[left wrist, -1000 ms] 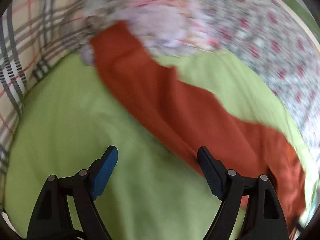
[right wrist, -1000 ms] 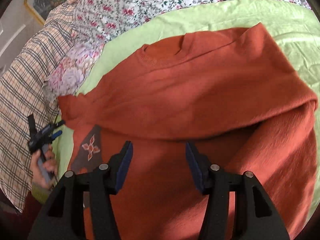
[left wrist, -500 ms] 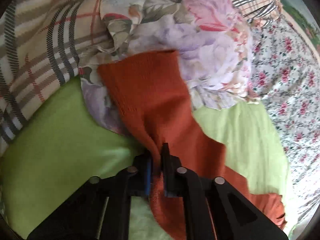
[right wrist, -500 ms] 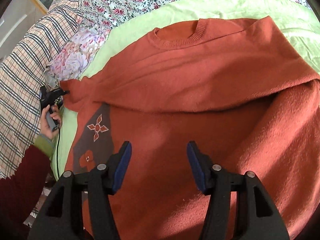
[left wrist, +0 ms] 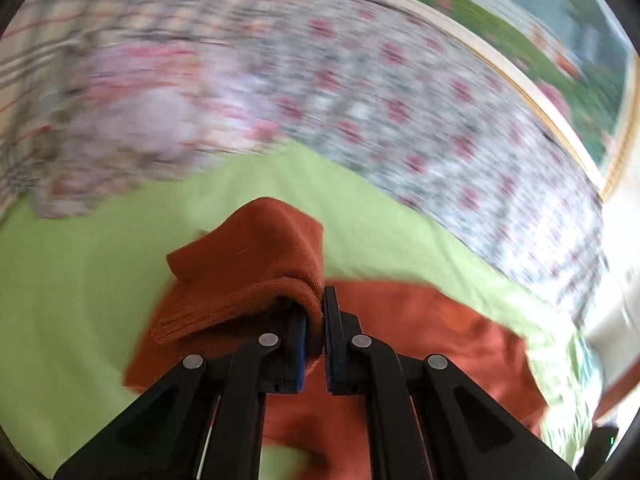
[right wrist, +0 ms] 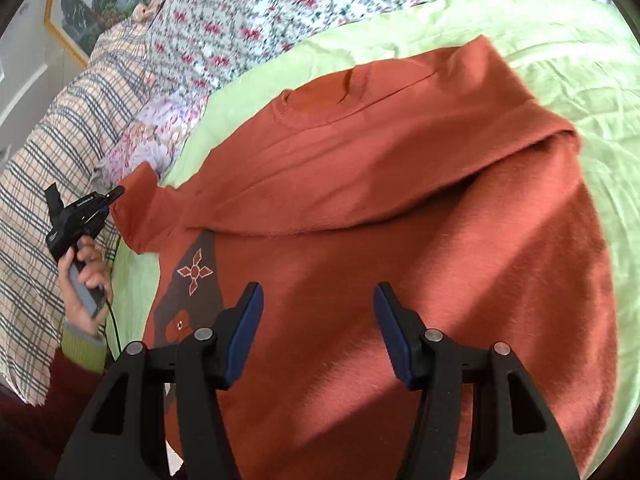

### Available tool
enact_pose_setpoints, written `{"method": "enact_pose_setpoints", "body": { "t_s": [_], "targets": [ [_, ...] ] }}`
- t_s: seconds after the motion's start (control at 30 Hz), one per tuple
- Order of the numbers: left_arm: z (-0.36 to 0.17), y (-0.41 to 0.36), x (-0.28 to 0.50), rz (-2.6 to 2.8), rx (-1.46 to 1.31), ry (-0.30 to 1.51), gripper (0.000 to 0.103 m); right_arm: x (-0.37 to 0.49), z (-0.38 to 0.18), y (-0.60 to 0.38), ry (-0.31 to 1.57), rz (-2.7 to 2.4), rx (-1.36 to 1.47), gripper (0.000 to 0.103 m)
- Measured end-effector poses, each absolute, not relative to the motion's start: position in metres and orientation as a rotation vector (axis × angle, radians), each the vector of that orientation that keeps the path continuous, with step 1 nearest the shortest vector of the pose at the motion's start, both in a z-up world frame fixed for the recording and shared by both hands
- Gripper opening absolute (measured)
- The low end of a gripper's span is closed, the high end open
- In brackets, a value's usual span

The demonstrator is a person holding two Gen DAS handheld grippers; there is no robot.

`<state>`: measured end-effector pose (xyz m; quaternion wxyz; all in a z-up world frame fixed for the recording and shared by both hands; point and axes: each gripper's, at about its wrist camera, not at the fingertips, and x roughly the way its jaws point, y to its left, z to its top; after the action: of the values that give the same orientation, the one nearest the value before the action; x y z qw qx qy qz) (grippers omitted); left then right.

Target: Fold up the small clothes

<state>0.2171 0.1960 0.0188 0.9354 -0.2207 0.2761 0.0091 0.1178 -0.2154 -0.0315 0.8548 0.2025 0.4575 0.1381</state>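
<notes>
In the left wrist view, the left tongs [left wrist: 315,320] are pinching the end of a sleeve [left wrist: 256,264] of the red-orange sweater [left wrist: 420,332]. The jaws are pressed tight on the cloth, and the sleeve end bunches up over the left jaw. Under it lies the green sheet [left wrist: 80,280] of the bed, and the flowered blanket [left wrist: 380,100] behind is blurry. In the right wrist view, the right tongs [right wrist: 318,332] are spread apart with nothing between them, and they hover over the lower part of the sweater. The sweater lies flat on the green sheet, neck hole [right wrist: 320,96] far from the camera, with one side already folded across its body. At the left edge, a hand [right wrist: 82,276] holds the left tongs on the sleeve tip, next to the checked blanket [right wrist: 52,152]. What could go wrong: the grip is only on the very end of the sleeve, so a quick pull could make the cloth slip out. The pull could also drag the whole sweater sideways and mess up the fold, because the right tongs are not holding it down.
</notes>
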Motion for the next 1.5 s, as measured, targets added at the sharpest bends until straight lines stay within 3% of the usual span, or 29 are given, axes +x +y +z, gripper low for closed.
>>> {"method": "enact_pose_setpoints", "body": {
  "t_s": [0.5,0.6,0.67,0.7,0.77,0.87,1.23,1.5],
  "targets": [
    [-0.039,-0.071,0.263,-0.313,-0.116,0.739,0.006,0.078,-0.032,-0.275,0.919,0.159,0.526,0.059],
    [-0.065,-0.090,0.273,-0.328,-0.062,0.808,0.009,0.075,-0.032,-0.280,0.915,0.143,0.535,0.059],
    [-0.076,-0.095,0.272,-0.338,-0.047,0.845,0.017,0.073,-0.031,-0.282,0.911,0.137,0.534,0.059],
    [-0.080,-0.094,0.270,-0.346,-0.045,0.856,0.020,0.072,-0.030,-0.283,0.908,0.134,0.533,0.059],
    [-0.080,-0.091,0.262,-0.361,-0.049,0.864,0.039,0.073,-0.028,-0.284,0.905,0.133,0.530,0.059],
    [-0.073,-0.074,0.240,-0.334,-0.039,0.843,0.058,0.077,-0.024,-0.282,0.897,0.138,0.519,0.059],
    [-0.058,0.073,0.153,-0.057,-0.112,0.782,0.059,0.139,0.003,-0.207,0.851,0.280,0.252,0.059],
    [-0.083,0.138,0.180,0.105,-0.195,0.872,0.057,0.207,-0.005,-0.104,0.821,0.363,-0.234,0.059]
  ]
}}
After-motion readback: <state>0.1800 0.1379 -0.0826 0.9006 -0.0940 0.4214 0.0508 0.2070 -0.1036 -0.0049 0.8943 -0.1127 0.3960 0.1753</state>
